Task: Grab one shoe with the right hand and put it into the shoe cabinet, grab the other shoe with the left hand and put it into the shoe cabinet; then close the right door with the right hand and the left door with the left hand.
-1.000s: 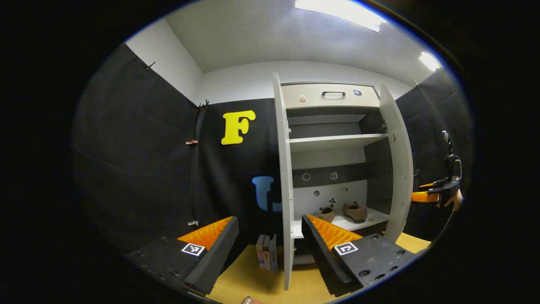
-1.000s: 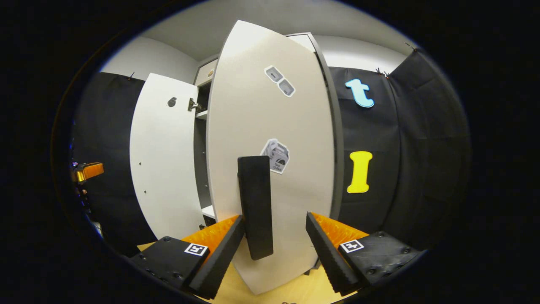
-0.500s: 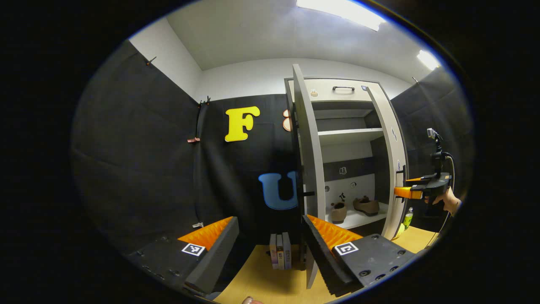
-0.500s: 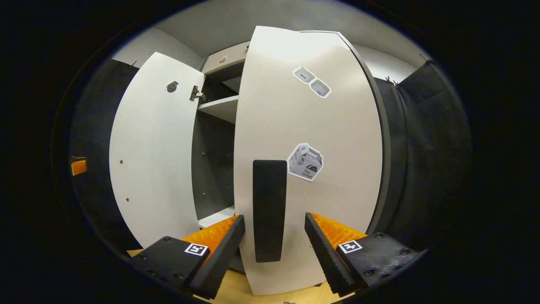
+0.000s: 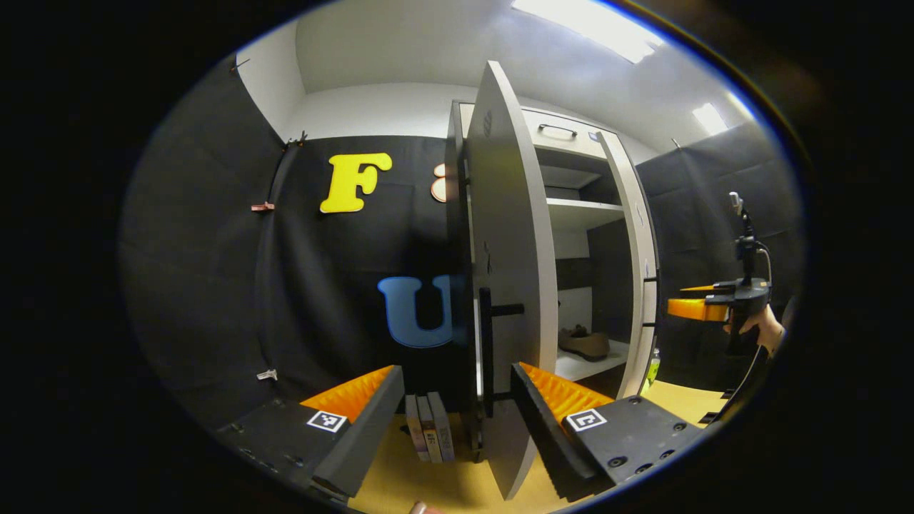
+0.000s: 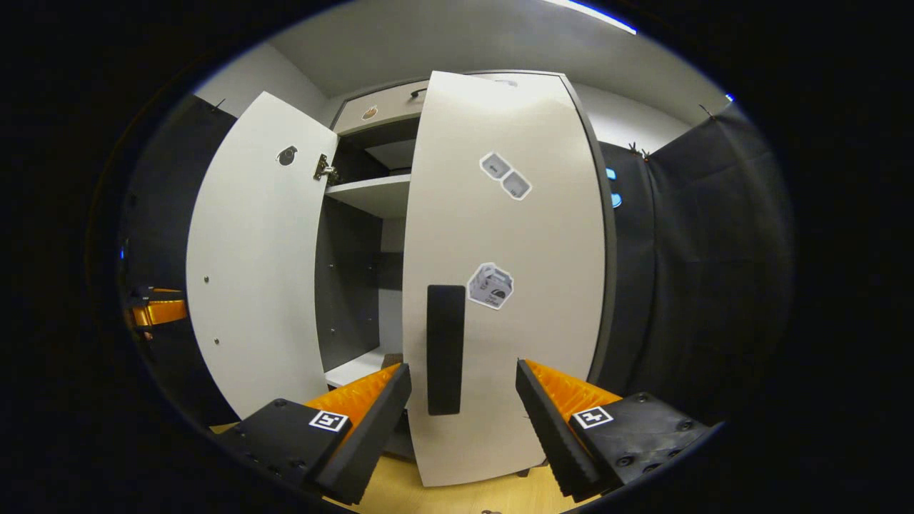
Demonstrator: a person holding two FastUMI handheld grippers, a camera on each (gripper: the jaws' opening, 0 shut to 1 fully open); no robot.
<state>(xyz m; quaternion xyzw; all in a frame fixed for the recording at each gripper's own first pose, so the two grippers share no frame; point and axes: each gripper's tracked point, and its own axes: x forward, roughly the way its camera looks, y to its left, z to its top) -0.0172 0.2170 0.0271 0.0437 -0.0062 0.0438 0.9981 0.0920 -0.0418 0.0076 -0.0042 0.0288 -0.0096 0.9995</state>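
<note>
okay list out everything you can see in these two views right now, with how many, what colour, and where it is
shoe cabinet: one, light grey with dark inside, against the booth wall
left door: one, light grey, black handle, partly open
right door: one, light grey with stickers, black handle, nearly shut
shoe: one visible, brown, on the lower shelf
books: three, upright on the floor left of the cabinet
bottle: one, greenish, by the cabinet's right foot
floor: yellowish
left gripper: one, black and orange, open, before the left door's handle
right gripper: one, black and orange, open, before the right door's handle
hand: one, holding the right gripper
</note>
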